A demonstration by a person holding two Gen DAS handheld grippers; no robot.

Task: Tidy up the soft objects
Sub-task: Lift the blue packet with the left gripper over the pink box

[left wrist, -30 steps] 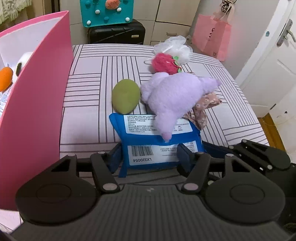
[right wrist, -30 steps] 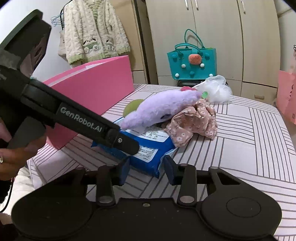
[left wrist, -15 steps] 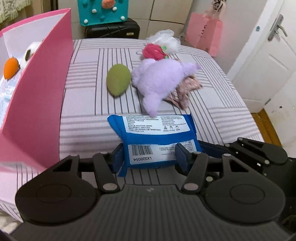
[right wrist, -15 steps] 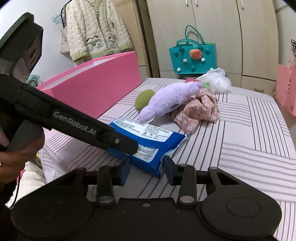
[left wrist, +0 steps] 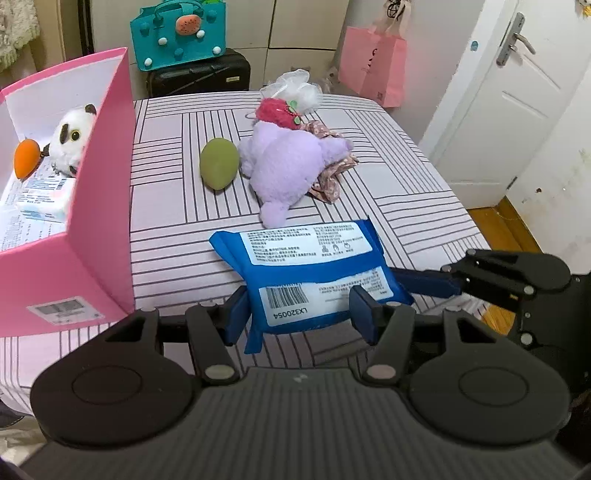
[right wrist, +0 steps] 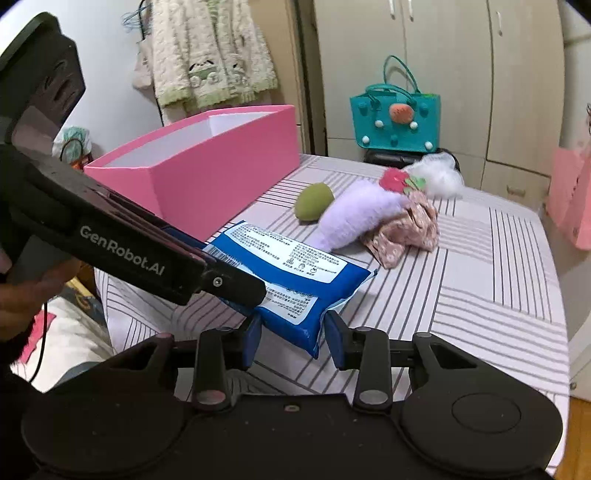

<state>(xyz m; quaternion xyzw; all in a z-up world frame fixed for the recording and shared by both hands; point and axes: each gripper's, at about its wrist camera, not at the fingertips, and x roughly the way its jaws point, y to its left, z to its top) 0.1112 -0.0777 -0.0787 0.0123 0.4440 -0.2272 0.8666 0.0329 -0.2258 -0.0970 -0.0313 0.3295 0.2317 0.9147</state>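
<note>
My left gripper (left wrist: 299, 314) is shut on a blue wipes pack (left wrist: 310, 266) with white labels and holds it above the near edge of the striped bed (left wrist: 369, 122). My right gripper (right wrist: 293, 332) is shut on the same pack's (right wrist: 291, 273) other corner. A purple plush (left wrist: 288, 166), a green soft egg (left wrist: 218, 162), a red strawberry plush (left wrist: 277, 112), a white mesh puff (left wrist: 295, 86) and a floral cloth (left wrist: 330, 181) lie on the bed. The pink box (left wrist: 99, 206) stands at the left with a panda plush (left wrist: 72, 142), an orange toy (left wrist: 26, 158) and a white pack (left wrist: 48, 197) inside.
A teal bag (left wrist: 177, 33) sits on a black suitcase (left wrist: 199, 75) behind the bed. A pink paper bag (left wrist: 373, 66) and a white door (left wrist: 517, 92) are at the right. The left gripper's body (right wrist: 122, 243) crosses the right wrist view.
Both grippers pulled the blue pack back out from under the purple plush and lifted it. The plush now lies free on the bed. More of the pink box's inside shows.
</note>
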